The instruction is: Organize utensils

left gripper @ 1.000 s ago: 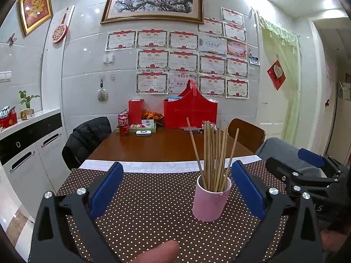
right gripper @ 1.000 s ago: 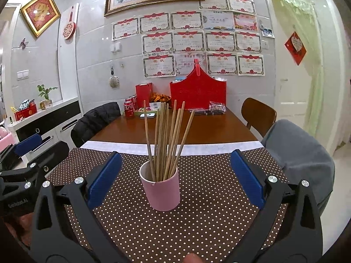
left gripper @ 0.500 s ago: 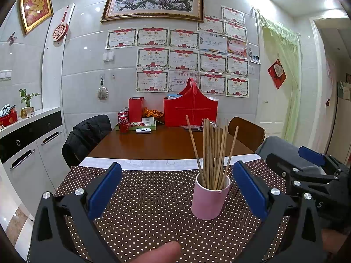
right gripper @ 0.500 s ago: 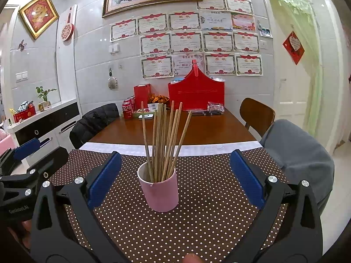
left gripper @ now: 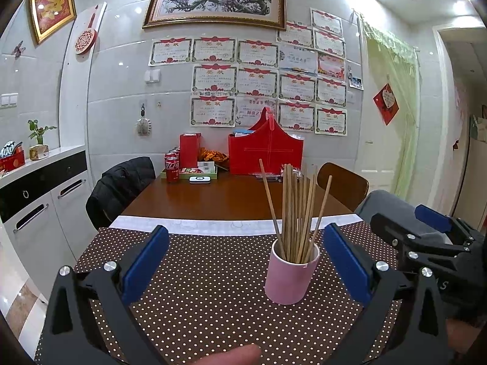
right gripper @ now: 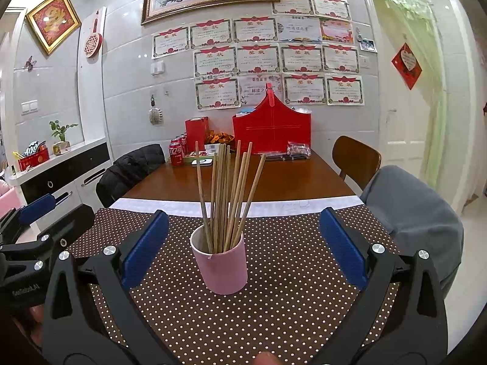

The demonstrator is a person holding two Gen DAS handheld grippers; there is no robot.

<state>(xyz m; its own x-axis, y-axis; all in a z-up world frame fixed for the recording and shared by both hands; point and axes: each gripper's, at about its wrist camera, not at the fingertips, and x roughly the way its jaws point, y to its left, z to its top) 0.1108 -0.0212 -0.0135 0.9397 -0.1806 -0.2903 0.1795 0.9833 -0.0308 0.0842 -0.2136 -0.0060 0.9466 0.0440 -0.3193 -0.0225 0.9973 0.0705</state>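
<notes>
A pink cup (left gripper: pixel 289 276) stands upright on the brown dotted tablecloth (left gripper: pixel 194 298) and holds several wooden chopsticks (left gripper: pixel 296 210). My left gripper (left gripper: pixel 243 261) is open and empty, with the cup ahead and slightly right between its blue pads. My right gripper (right gripper: pixel 243 243) is open and empty, with the same cup (right gripper: pixel 223 266) and chopsticks (right gripper: pixel 226 194) ahead, slightly left of centre. Each gripper shows at the edge of the other's view: the right one (left gripper: pixel 432 243), the left one (right gripper: pixel 30 234).
Behind the cloth the wooden table (left gripper: pixel 225 197) carries a red bag (left gripper: pixel 266 152), a red box (left gripper: pixel 189 150) and soda cans (left gripper: pixel 172 168). Chairs stand left (left gripper: pixel 121 188) and right (left gripper: pixel 342 185). A grey-draped chair (right gripper: pixel 414 222) is close on the right. A cabinet (left gripper: pixel 39 200) lines the left wall.
Both grippers have drawn back and risen slightly, so the cup sits a little lower and farther. Both remain open.
</notes>
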